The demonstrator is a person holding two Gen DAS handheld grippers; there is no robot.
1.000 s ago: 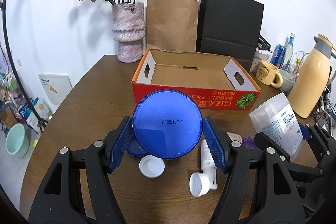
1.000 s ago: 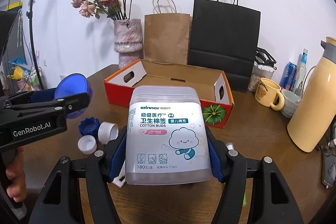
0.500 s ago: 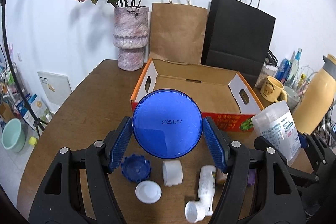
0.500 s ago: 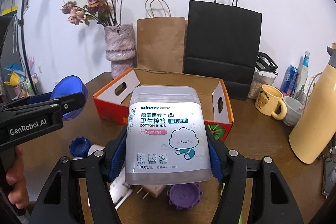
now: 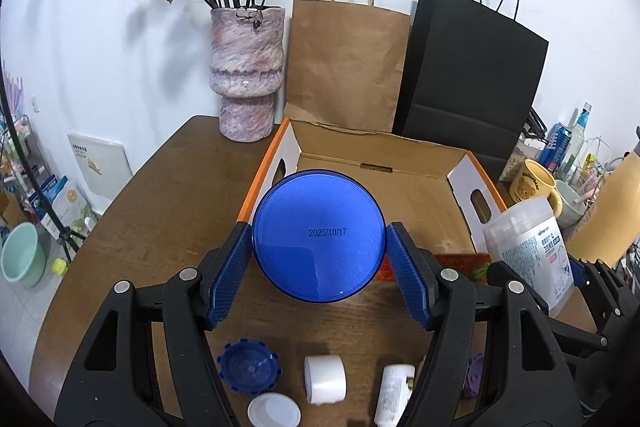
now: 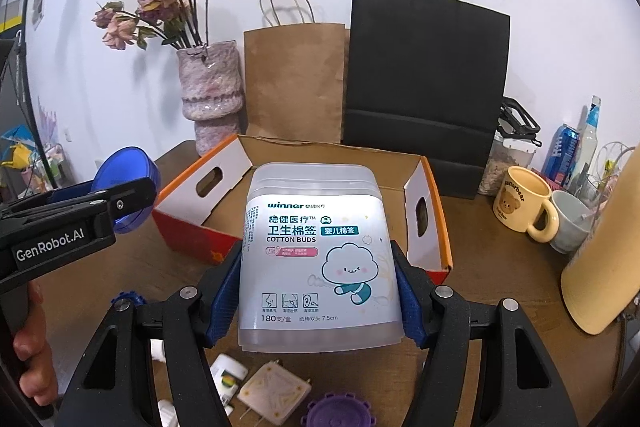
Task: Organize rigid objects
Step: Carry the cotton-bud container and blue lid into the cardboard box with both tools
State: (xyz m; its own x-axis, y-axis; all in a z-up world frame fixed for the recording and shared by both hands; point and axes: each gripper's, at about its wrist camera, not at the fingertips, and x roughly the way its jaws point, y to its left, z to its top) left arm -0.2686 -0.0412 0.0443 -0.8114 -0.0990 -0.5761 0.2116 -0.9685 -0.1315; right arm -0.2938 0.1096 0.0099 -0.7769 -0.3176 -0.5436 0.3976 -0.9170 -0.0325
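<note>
Your left tool (image 5: 319, 281) grips the round blue jar (image 5: 319, 235), pads pressed to both sides, above the near left edge of the open cardboard box (image 5: 384, 183). Your right tool (image 6: 320, 297) clamps the cotton buds box (image 6: 320, 259) before that box's near wall, over the desk (image 6: 480, 267).

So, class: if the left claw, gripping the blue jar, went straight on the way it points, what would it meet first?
The left claw holds the blue jar before the open cardboard box. Probably the jar passes over the near wall into the box; depth is unclear.
</note>
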